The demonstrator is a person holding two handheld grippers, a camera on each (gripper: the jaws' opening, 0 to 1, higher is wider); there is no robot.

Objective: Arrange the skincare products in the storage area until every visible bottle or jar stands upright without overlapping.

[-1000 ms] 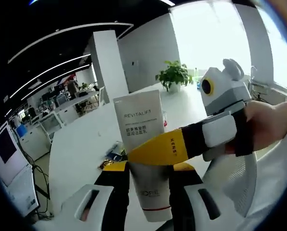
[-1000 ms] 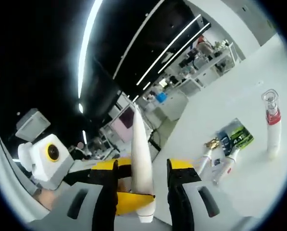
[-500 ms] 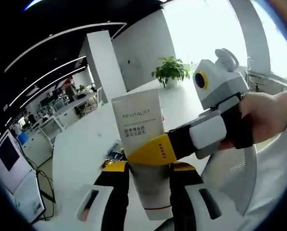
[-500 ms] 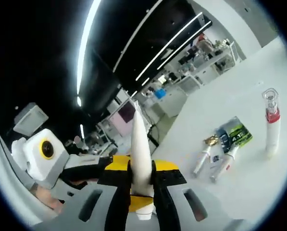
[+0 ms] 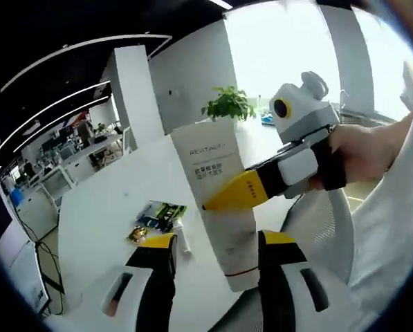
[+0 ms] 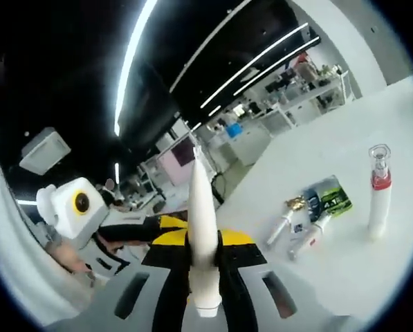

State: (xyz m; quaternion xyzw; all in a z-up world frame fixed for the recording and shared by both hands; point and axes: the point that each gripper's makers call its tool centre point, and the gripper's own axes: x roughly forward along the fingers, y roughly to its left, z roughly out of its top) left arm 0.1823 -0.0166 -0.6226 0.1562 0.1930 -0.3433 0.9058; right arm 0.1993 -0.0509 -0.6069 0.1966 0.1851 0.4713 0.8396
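You are holding the white tube up above the white tabletop, cap end down, printed face toward the left gripper view. Your right gripper is pinching the tube: its yellow-and-black fingers are closing flat against both sides, the tube seen edge-on between them in the right gripper view. In the left gripper view the right gripper is reaching in from the right, its yellow finger lying across the tube's middle, your hand wrapping its handle. Your left gripper is standing open: its fingers are spread to either side of the tube's lower end, with gaps showing on both sides, not touching it.

On the tabletop, a slim bottle with a clear cap and red band is standing upright. Near it, two small tubes are lying on their sides beside a flat green-and-blue packet. A potted plant is sitting at the tabletop's far end.
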